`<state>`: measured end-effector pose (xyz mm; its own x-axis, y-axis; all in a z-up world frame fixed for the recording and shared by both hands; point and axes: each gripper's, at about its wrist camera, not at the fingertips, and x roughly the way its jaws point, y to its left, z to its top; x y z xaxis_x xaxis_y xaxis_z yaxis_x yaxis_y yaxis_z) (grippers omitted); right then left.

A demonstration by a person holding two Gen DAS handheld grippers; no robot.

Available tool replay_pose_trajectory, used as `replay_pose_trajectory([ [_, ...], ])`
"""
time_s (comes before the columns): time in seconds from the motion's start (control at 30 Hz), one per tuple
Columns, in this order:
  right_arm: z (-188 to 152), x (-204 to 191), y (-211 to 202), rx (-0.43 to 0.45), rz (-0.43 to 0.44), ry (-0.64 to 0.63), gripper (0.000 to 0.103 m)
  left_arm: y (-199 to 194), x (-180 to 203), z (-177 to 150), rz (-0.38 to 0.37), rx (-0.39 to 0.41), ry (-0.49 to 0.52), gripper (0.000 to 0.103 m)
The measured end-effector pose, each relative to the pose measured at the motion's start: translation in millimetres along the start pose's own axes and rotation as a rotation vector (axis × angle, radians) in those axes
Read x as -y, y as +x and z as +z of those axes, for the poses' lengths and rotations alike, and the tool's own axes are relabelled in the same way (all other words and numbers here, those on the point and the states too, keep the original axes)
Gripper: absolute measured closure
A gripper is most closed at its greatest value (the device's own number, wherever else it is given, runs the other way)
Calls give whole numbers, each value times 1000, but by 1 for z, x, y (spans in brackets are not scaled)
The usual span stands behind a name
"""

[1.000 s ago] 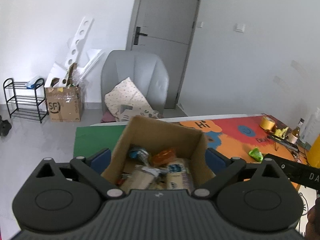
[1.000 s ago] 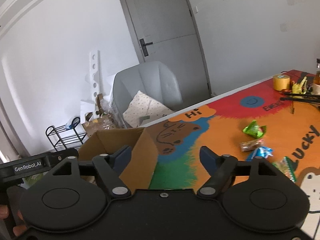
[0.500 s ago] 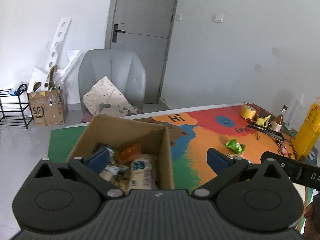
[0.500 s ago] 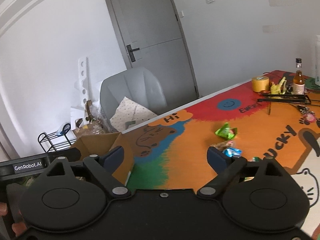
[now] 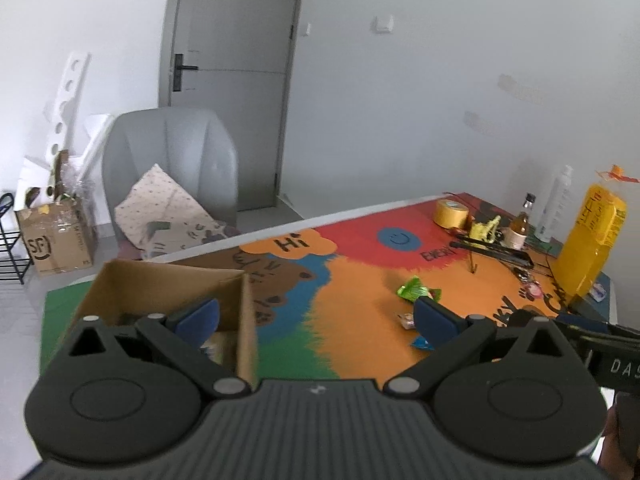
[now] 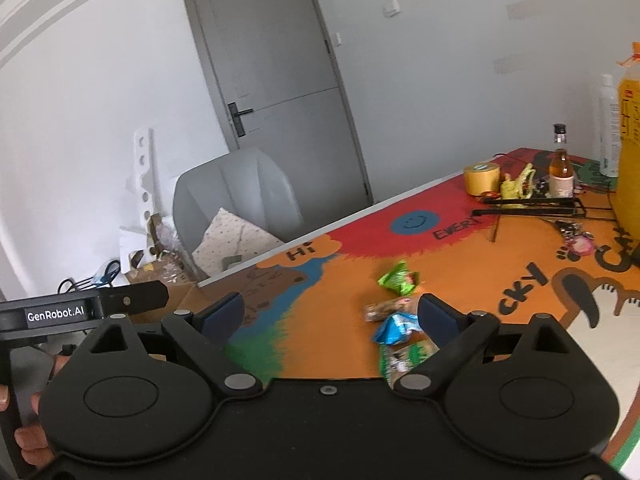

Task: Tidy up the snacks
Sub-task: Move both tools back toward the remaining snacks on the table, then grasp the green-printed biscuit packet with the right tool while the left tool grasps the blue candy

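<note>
An open cardboard box [image 5: 168, 292] stands on the green left end of the colourful mat [image 5: 352, 320], with snacks half hidden inside it. My left gripper [image 5: 316, 316] is open and empty, its left finger over the box. Further right, loose snacks lie on the orange part: a green packet [image 6: 398, 278], a brown bar [image 6: 388, 308], a blue packet [image 6: 394, 328] and a green-and-white packet [image 6: 404, 356]. My right gripper [image 6: 332, 316] hovers above them. Its jaws are opening and grip nothing, with the right finger just over the packets.
At the table's far right stand a yellow tape roll [image 6: 482, 178], a small bottle [image 6: 560, 168], a black rack [image 6: 528, 206] and a tall yellow bag [image 5: 592, 236]. A grey chair [image 5: 172, 168] with a cushion stands behind the table. A person's hand [image 6: 28, 440] holds the left gripper.
Both views have swung right along the table. The box slid to the left of the left wrist view and left the right wrist view. The right jaws have spread wider.
</note>
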<state>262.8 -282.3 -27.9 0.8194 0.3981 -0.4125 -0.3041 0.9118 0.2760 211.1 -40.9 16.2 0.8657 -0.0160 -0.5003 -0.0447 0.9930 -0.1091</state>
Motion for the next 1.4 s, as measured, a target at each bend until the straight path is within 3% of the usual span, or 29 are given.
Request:
replay_pose_trajectory([
  [0.53, -1, 51, 18, -39, -89, 37, 9, 61, 40, -1, -106, -74, 25, 0],
  [0.9, -19, 85, 46, -99, -106, 108, 21, 101, 67, -17, -119, -104, 27, 3],
  [1.07, -31, 93, 57, -133, -102, 124, 21, 121, 74, -27, -107, -103, 6, 4],
  [1.4, -46, 91, 81, -179, -68, 99, 21, 159, 81, -46, -141, -174, -13, 22],
])
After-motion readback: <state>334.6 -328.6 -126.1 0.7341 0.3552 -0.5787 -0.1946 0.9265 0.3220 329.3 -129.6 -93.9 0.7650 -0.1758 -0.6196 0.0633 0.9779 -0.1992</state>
